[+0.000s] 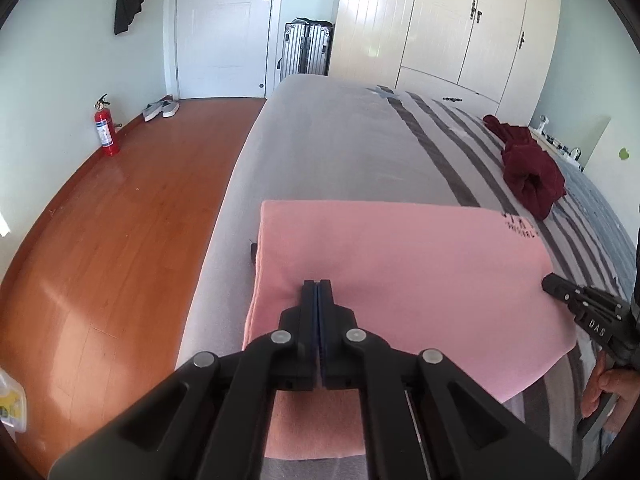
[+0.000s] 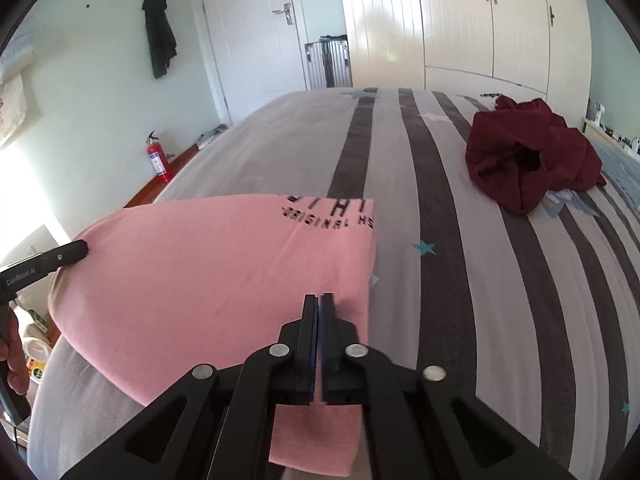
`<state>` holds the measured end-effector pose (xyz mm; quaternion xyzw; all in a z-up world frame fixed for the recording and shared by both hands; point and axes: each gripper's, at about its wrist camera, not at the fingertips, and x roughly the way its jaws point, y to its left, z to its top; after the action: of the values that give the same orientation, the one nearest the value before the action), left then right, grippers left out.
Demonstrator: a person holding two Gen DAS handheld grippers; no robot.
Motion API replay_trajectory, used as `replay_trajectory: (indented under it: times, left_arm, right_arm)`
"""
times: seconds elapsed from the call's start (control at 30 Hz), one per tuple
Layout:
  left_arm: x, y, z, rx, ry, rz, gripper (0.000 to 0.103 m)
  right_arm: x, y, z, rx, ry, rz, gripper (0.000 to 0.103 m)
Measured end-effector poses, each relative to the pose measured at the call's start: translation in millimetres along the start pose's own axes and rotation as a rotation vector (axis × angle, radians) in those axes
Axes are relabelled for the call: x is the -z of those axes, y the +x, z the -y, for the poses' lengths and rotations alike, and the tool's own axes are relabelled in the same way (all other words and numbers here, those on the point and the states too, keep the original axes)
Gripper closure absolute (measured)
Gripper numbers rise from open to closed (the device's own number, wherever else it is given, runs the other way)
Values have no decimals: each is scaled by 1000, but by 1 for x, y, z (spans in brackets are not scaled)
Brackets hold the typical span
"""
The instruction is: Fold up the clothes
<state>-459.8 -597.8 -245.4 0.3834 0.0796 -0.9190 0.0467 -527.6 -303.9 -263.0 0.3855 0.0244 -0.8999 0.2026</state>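
Observation:
A pink garment (image 1: 400, 260) with black lettering lies folded into a rectangle on the striped bed (image 1: 340, 140). My left gripper (image 1: 318, 282) is shut near its left edge, and the cloth puckers around the tips. In the right wrist view, my right gripper (image 2: 319, 299) is shut on the same pink garment (image 2: 200, 280) close to its right edge. Each gripper shows in the other's view: the right gripper (image 1: 546, 280) at the cloth's right edge, the left gripper (image 2: 82, 248) at its left edge. The garment's left side looks raised off the bed (image 2: 460, 280).
A crumpled maroon garment (image 2: 520, 160) lies farther back on the bed at the right. Left of the bed is wooden floor (image 1: 120, 220) with a red fire extinguisher (image 1: 106, 128) and shoes by the wall. A suitcase (image 1: 306, 48) and white wardrobe (image 1: 460, 20) stand beyond.

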Motion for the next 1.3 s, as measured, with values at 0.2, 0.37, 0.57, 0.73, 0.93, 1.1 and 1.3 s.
replay_trajectory:
  times: [0.2, 0.37, 0.57, 0.73, 0.93, 1.1, 1.3]
  left_arm:
    - [-10, -16, -3, -19, -43, 33, 101]
    - [-2, 1, -18, -29, -50, -6, 101]
    - [-12, -22, -30, -77, -94, 38, 101]
    - [-4, -56, -10, -6, -48, 74, 101]
    - [33, -55, -8, -24, -90, 24, 101]
    - [49, -47, -27, -55, -139, -8, 101]
    - [49, -47, -24, -43, -105, -21, 101]
  right_arm:
    - [-9, -4, 4, 11, -9, 11, 103]
    - [-7, 7, 10, 11, -21, -22, 103]
    - [-7, 0, 22, 26, 22, -24, 103]
    - [-7, -34, 23, 10, 51, 31, 99]
    - [15, -62, -32, -92, -74, 72, 99]
    - [33, -44, -15, -33, 3, 22, 100]
    - [46, -43, 14, 3, 55, -9, 100]
